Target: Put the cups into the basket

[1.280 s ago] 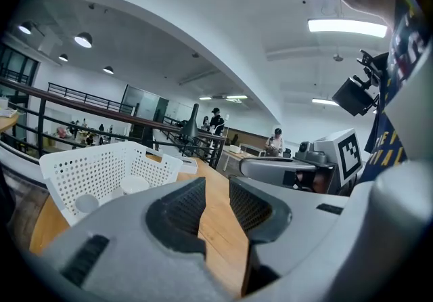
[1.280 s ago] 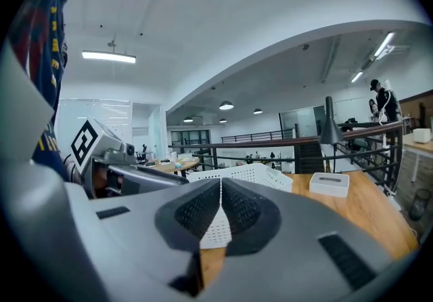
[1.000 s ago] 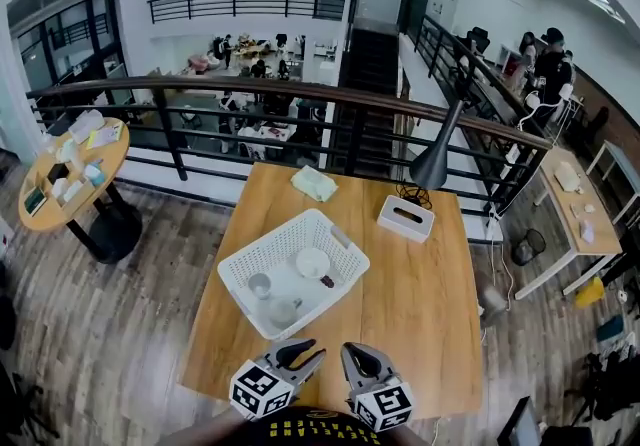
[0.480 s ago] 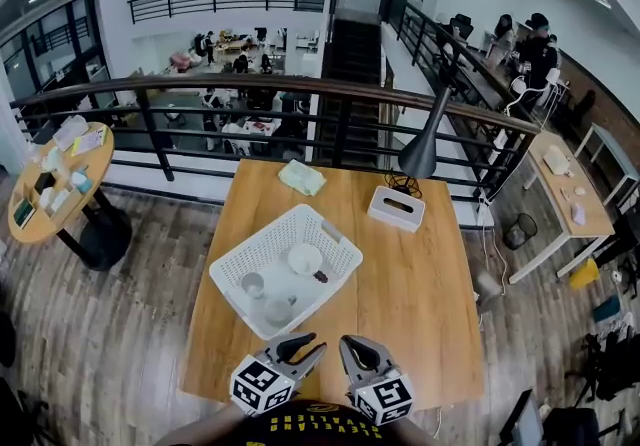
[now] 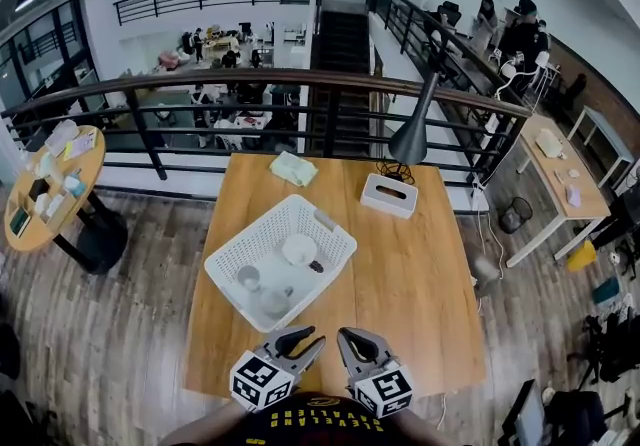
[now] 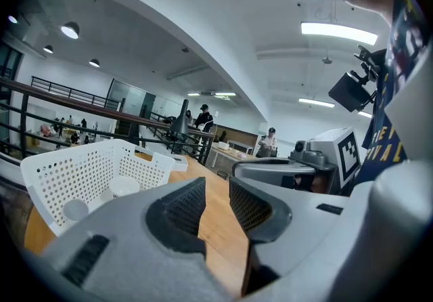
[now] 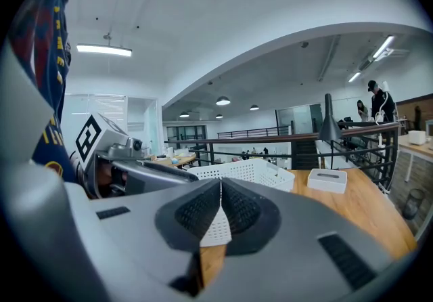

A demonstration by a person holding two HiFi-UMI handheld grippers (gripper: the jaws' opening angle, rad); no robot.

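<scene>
A white perforated basket [image 5: 250, 234] stands on the wooden table [image 5: 410, 274], left of the middle. Three white cups lie inside it: one [image 5: 298, 250] toward the far side, one [image 5: 248, 278] at the left, one [image 5: 275, 302] nearest me. A small dark thing [image 5: 316, 266] lies beside them. Both grippers hover over the table's near edge, short of the basket. My left gripper [image 5: 300, 342] is open with nothing between its fingers; the left gripper view shows the basket [image 6: 88, 172] and a cup [image 6: 125, 187]. My right gripper [image 5: 352, 342] is shut and empty.
A white tissue box [image 5: 389, 195] sits at the far right of the table, with a grey lamp [image 5: 410, 144] behind it. A pale green cloth [image 5: 294, 168] lies at the far edge. A black railing [image 5: 200, 124] runs beyond the table. People stand far off at the right.
The head view has drifted a little, so the table sits slightly further left in the picture. Both grippers keep their places and their jaws stand as before.
</scene>
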